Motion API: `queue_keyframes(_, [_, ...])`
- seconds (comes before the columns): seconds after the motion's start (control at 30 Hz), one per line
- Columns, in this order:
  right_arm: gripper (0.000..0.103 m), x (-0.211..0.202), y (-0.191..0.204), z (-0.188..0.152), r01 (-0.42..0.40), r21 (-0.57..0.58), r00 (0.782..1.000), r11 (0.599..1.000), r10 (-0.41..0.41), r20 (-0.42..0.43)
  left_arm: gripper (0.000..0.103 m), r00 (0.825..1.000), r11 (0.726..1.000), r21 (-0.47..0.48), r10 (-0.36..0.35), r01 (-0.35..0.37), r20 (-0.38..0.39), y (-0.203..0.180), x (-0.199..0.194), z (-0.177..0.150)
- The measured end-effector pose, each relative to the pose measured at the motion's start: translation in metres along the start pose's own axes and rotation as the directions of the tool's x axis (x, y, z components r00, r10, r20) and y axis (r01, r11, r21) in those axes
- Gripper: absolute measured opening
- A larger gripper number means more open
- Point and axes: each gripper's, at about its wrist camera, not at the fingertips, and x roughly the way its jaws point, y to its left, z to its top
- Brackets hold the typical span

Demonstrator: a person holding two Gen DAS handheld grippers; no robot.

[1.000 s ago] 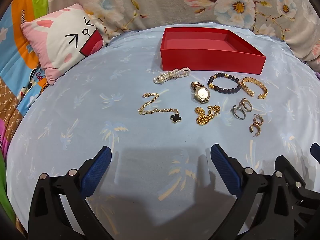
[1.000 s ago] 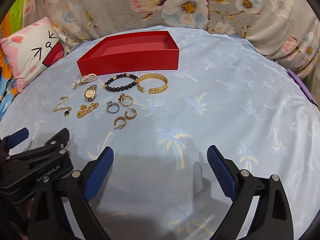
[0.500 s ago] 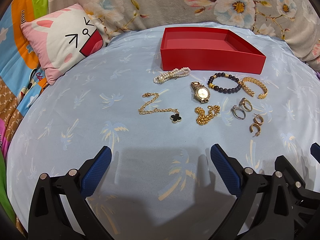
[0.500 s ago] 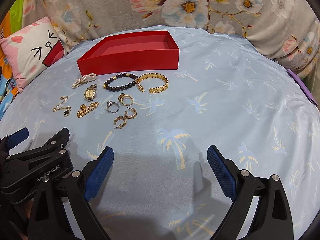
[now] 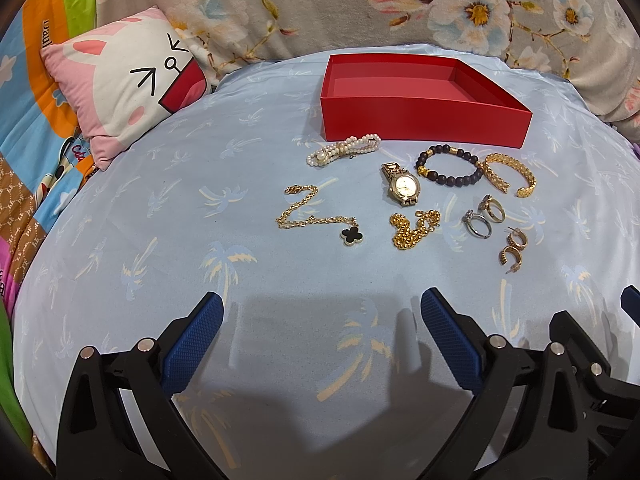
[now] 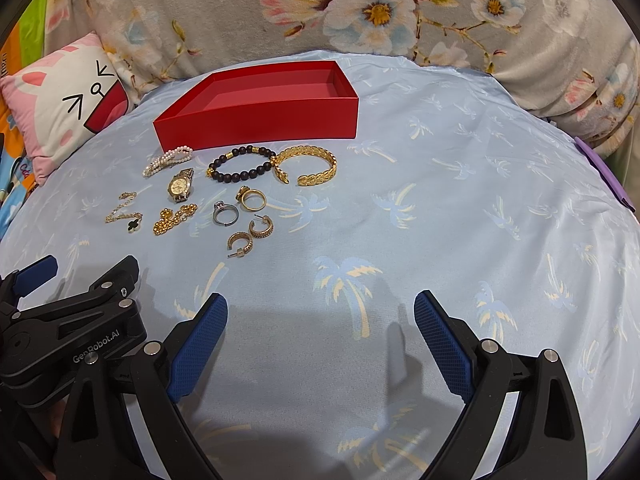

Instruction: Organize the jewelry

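An empty red box (image 5: 424, 124) (image 6: 256, 124) stands at the back of a light blue palm-print cloth. In front of it lie a pearl bracelet (image 5: 344, 149), a gold watch (image 5: 403, 186), a dark bead bracelet (image 5: 448, 168), a gold cuff (image 5: 508, 176), a gold clover necklace (image 5: 316, 220), a gold chain (image 5: 414, 230), two rings (image 5: 484, 216) and two hoop earrings (image 5: 514, 250). My left gripper (image 5: 320, 332) is open and empty, well short of the jewelry. My right gripper (image 6: 320, 332) is open and empty, to the right of the left one.
A pink-and-white bunny pillow (image 5: 124, 80) lies at the left. A floral grey blanket (image 5: 360, 4) runs along the back. A colourful quilt (image 5: 36, 120) borders the left side. A purple object (image 6: 608, 176) shows at the right edge.
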Motion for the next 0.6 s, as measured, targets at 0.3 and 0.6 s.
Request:
queue_keyframes(0.3, [0.093, 0.0004, 0.0001, 0.0003, 0.0, 0.0, 1.0, 1.0, 0.0, -0.001, 0.097, 1.0, 1.0, 0.001, 0.001, -0.001, -0.001, -0.0002, 0.0001, -0.0001])
queue_keyframes(0.6, [0.093, -0.0021, 0.0025, 0.0034, -0.007, 0.001, 1.0, 1.0, 0.007, -0.005, 0.097, 1.0, 1.0, -0.007, -0.017, 0.017, -0.007, 0.0015, 0.0006, -0.0014])
